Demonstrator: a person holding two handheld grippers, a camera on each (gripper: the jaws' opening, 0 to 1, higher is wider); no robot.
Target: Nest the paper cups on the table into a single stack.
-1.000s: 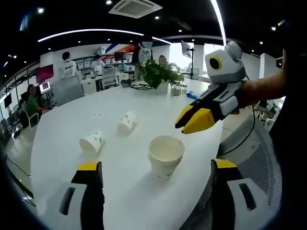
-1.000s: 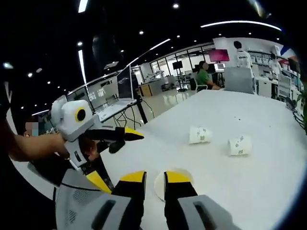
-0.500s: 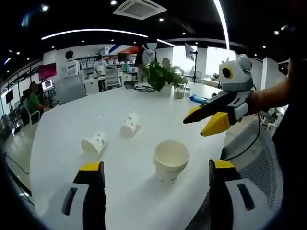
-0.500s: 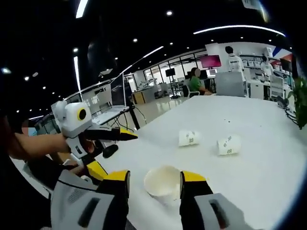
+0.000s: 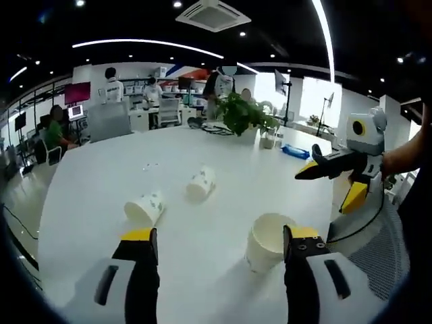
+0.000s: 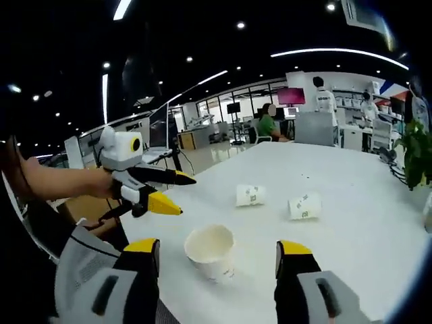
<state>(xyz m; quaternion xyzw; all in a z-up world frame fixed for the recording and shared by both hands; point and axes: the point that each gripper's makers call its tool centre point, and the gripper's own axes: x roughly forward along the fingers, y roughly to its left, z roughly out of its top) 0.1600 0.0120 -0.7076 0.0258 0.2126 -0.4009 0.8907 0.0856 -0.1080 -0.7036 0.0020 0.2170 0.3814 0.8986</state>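
Paper cups: one upright cup [image 5: 265, 241] stands near the table [image 5: 94, 175] edge as the likely base; two lie tipped at its 10 and 11 o'clock [image 5: 144, 208] [image 5: 201, 183]. Left gripper [image 5: 219, 236] and right gripper [image 6: 217, 250] hover spread and empty, probably free to fetch the tipped cups.

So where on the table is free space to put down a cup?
The white table is bare between the two tipped cups and the plant, and also left of them. The near edge is busier: the upright cup stands by the left gripper.
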